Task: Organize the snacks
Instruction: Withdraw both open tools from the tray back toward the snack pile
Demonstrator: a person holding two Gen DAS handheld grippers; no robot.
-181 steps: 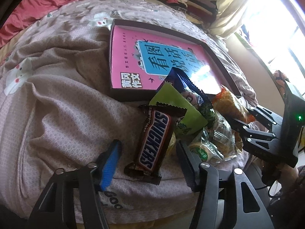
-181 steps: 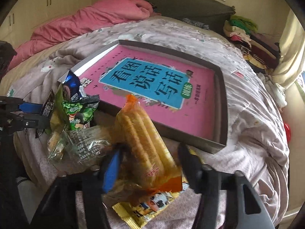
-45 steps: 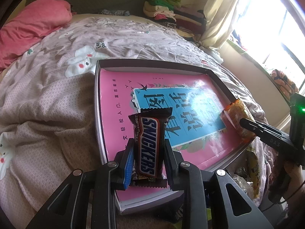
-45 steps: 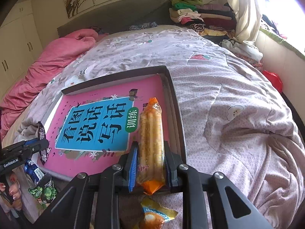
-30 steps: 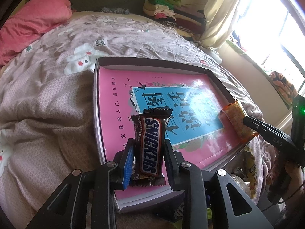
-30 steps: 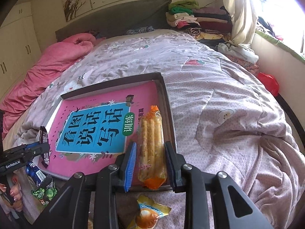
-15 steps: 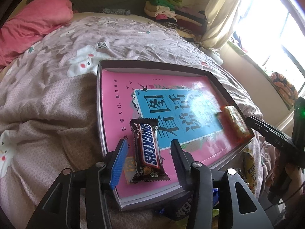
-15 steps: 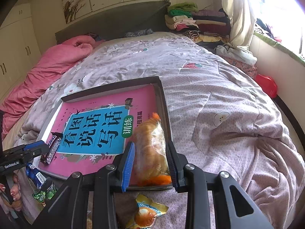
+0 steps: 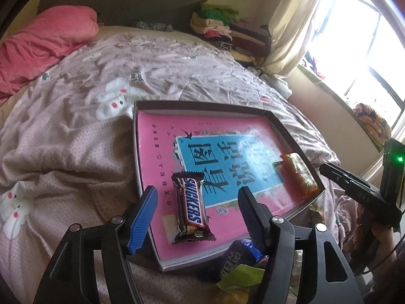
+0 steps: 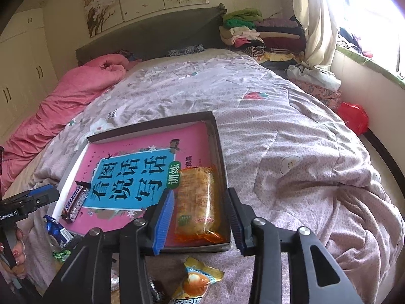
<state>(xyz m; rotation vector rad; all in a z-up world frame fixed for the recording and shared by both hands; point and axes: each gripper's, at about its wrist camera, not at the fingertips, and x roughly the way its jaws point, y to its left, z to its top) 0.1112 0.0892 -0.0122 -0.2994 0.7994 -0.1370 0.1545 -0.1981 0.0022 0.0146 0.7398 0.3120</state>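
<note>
A Snickers bar (image 9: 191, 207) lies on the pink book cover inside the dark shallow tray (image 9: 202, 106), near its front left corner. My left gripper (image 9: 197, 192) hangs just above it, jaws opening, pads clear of the wrapper on both sides. An orange snack packet (image 10: 197, 200) lies flat in the tray's (image 10: 152, 124) front right corner. My right gripper (image 10: 200, 193) straddles it, jaws opening, no pad pressing on it. The right wrist view also shows the Snickers bar (image 10: 76, 202) and the left gripper (image 10: 38, 195).
The tray sits on a lilac quilt (image 10: 291, 139) on a bed. Loose snacks lie in front of it: a yellow packet (image 10: 200, 278), a blue wrapper (image 9: 238, 258), a green one (image 9: 243, 276). A pink duvet (image 9: 45, 40), folded clothes (image 10: 253, 33) and a window (image 9: 354, 50) are behind.
Both grippers carried their snacks from the pile into the tray and let go. The Snickers bar and the orange packet now lie flat, and both pairs of jaws have spread.
</note>
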